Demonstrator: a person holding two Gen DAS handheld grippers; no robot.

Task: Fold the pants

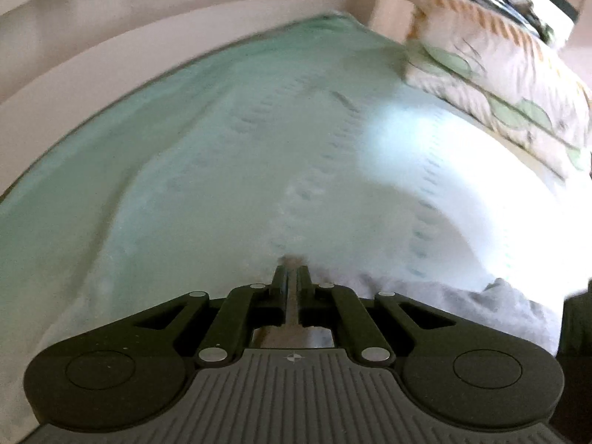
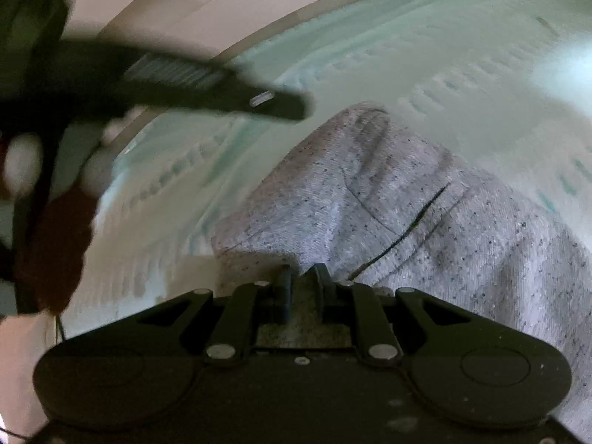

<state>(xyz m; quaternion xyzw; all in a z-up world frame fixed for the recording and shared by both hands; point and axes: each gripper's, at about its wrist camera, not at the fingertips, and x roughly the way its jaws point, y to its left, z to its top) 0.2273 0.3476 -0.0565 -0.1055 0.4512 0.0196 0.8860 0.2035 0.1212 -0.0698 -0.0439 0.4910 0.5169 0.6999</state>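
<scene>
Right gripper (image 2: 301, 273) pinches grey pants (image 2: 388, 199) lying on mint bedsheet (image 2: 444, 55). Left gripper (image 1: 291, 273) closed, apparently empty; tips blurred. Left view catches only a pants corner, plus floral pillow (image 1: 499, 81). Right view shows left gripper blurred.

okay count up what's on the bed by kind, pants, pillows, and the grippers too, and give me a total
Grey pants: 1
Leaf-print pillows: 1, with something patterned and blurred above it that I cannot identify
Grippers: 2, the left gripper and the right gripper
Total: 4
</scene>
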